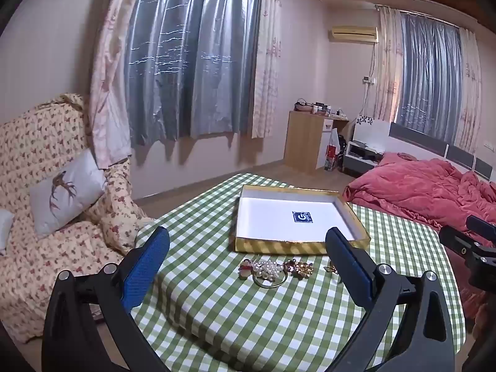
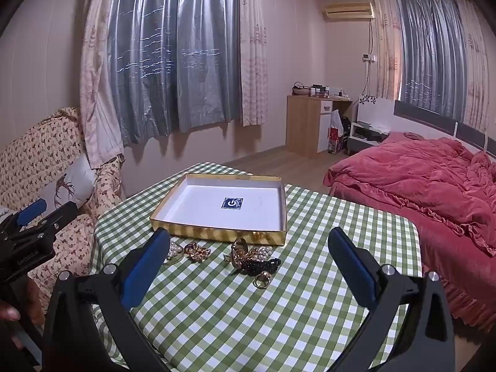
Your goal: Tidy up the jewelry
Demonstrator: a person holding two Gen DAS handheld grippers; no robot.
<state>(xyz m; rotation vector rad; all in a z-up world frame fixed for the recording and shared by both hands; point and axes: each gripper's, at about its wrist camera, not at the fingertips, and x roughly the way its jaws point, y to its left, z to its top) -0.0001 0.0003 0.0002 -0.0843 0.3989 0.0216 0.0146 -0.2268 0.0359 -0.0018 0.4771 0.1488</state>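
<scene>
Both tools, left (image 1: 248, 259) and right (image 2: 248, 259), are held wide apart, empty, above jewelry pile (image 2: 248, 255) laid beside gold box (image 2: 217, 232) on tabletop (image 2: 248, 325).

We see a table (image 1: 248, 325) with a green and white checked cloth. A flat gold box (image 1: 297, 243) sits on it, white inside, with a small blue sticker (image 1: 302, 217). Just in front of the box lie little pieces: pearl beads (image 1: 268, 268), a gold ring (image 2: 263, 280), and a black beaded piece (image 2: 263, 263).
</scene>
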